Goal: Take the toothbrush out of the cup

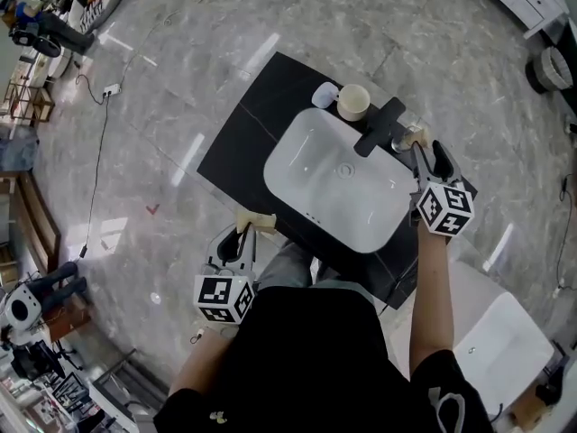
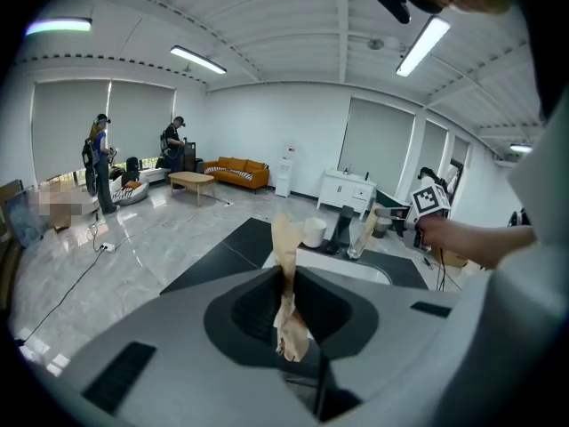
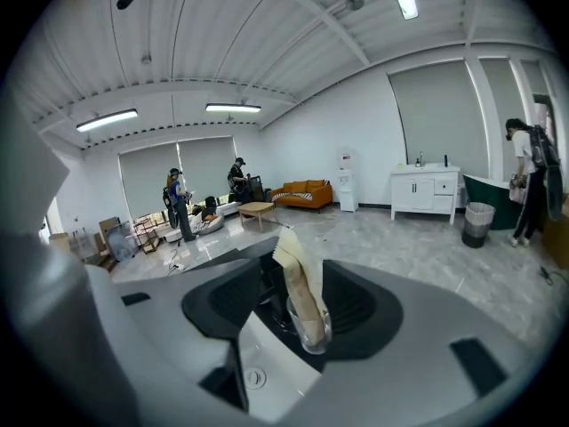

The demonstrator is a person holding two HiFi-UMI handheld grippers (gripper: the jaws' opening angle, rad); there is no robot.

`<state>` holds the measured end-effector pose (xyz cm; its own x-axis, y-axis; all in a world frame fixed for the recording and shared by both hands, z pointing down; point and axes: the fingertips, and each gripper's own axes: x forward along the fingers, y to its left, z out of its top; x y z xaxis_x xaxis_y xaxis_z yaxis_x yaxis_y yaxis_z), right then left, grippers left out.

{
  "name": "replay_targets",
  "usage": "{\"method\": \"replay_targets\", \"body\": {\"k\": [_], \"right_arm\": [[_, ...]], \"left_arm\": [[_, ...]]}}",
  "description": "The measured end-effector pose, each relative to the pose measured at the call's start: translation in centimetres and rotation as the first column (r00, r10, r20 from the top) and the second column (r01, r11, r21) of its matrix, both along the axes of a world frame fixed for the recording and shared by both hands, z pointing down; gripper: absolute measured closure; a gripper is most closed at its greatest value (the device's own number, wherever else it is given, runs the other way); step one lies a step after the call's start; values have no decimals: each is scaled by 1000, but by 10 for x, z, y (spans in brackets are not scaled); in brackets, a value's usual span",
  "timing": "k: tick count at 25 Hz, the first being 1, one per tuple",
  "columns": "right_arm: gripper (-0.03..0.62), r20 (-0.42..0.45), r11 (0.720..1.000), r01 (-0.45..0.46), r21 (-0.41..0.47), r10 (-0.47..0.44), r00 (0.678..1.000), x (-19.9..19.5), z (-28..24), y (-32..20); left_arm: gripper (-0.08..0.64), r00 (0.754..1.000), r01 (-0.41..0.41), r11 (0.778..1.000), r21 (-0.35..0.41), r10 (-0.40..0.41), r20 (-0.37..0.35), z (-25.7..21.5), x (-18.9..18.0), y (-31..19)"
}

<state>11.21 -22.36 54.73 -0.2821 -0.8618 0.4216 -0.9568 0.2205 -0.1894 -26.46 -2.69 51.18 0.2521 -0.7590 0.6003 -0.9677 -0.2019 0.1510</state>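
Well, the flat beige toothbrush (image 3: 296, 269) stood leaning in the clear glass cup (image 3: 313, 332) on the black stone worktop (image 1: 248, 124). Both sat untouched between the wide-open fingers (image 3: 233, 305) of my right gripper (image 3: 300, 302). I judged it best to close on the handle above the rim and lift straight up, lest the glass tip. The black angular faucet (image 1: 379, 126) crowded just beside the cup, while the white basin (image 1: 338, 188) offered free room. My left gripper (image 2: 284, 292), well apart, was clamped on a crumpled beige strip (image 2: 286, 238).

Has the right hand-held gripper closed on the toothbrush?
No: the right hand-held gripper stands with jaws wide apart around the cup holding the toothbrush.
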Motion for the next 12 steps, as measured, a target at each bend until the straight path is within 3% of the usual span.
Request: {"method": "replay_targets", "body": {"k": [6, 8, 12], "right_arm": [[390, -36, 999, 8, -35, -9, 999, -9, 20, -11], [455, -45, 999, 2, -37, -4, 999, -8, 22, -13], [507, -48, 999, -28, -40, 26, 999, -3, 23, -14]], "left_arm": [[503, 1000, 25, 1000, -12, -25, -2, 4, -8, 6], [503, 1000, 28, 1000, -11, -28, -4, 3, -9, 7], [503, 999, 37, 999, -11, -37, -4, 3, -13, 10]]}}
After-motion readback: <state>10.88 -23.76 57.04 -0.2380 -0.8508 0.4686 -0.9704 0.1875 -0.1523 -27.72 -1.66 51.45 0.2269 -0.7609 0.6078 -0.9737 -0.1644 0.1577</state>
